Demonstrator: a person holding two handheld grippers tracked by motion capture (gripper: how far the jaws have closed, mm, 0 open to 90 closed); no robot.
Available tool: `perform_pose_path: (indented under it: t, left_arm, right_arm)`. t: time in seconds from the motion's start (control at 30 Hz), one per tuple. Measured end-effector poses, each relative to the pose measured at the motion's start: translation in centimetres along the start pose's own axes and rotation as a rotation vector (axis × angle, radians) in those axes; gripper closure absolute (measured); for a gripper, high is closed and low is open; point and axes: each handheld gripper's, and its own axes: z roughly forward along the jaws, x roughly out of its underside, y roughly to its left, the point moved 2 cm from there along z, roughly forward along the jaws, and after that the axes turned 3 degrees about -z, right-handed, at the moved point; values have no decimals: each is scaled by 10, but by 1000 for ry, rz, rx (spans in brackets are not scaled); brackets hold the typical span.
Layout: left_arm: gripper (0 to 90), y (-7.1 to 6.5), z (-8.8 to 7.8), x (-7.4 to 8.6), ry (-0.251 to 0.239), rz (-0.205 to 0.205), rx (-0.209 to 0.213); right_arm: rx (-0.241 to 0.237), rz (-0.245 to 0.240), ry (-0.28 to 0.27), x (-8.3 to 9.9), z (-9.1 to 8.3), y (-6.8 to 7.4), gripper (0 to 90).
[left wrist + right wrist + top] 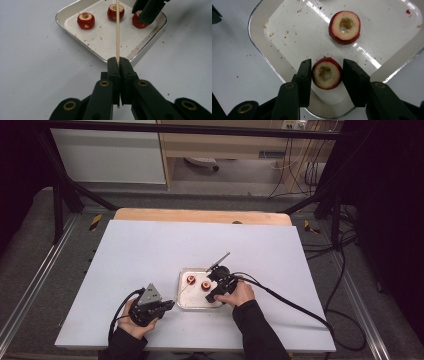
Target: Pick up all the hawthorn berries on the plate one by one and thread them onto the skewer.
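A thin wooden skewer (117, 30) stands pinched between the jaws of my left gripper (119, 60), pointing over a shallow metal tray (62, 17). The tray holds three cored red fruits; two (86, 20) (115, 12) lie free. My right gripper (327, 62) reaches down around the third fruit (327, 73), one jaw on each side; the left pad is at its skin and a sliver of gap shows at the right pad. In the high view the left gripper (171, 305) rests just left of the tray (186, 304), and the right gripper (212, 295) is over its right part.
The tray sits near the middle front of a white table top (150, 255), with red crumbs scattered in and around it. Black cables (295, 305) trail from both grippers. A metal frame and a dark floor surround the table.
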Motion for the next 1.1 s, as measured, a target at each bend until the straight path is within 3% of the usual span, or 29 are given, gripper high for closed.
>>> perform_pose_path:
  t: [0.23,0.47,0.7,0.77,0.8,0.9,0.93,0.97,1.0,1.03,1.1]
  left_arm:
    - [882,0,-1,0,-8,-1,-4]
    - [882,-1,-3,-1,-25,-4,-10]
    - [882,0,-5,-1,-43,-19,-24]
    - [882,0,-6,-1,-51,-26,-31]
    - [882,0,-6,-1,-54,-29,-31]
    - [882,-1,-6,-1,-64,-45,-40]
    - [882,-1,-6,-1,-68,-49,-43]
    - [882,0,-6,0,-72,-54,-48]
    - [882,0,-6,0,-76,-63,-51]
    - [882,0,-6,0,-78,-70,-52]
    - [882,1,-6,1,-82,-82,-56]
  right_arm:
    - [-11,14,-3,0,-2,0,608]
    - [-14,44,-80,-1,-19,1,610]
    - [-32,73,-226,0,-37,-1,611]
    - [-47,87,-301,3,-41,-3,611]
    - [-47,87,-301,3,-41,-3,611]
    - [-70,110,-398,6,-45,-5,611]
    - [-70,110,-398,6,-45,-5,611]
    - [-89,135,-456,8,-47,-6,612]
    - [-89,135,-456,8,-47,-6,612]
    - [-107,154,-509,9,-47,-7,612]
    - [-110,160,-526,10,-47,-8,612]
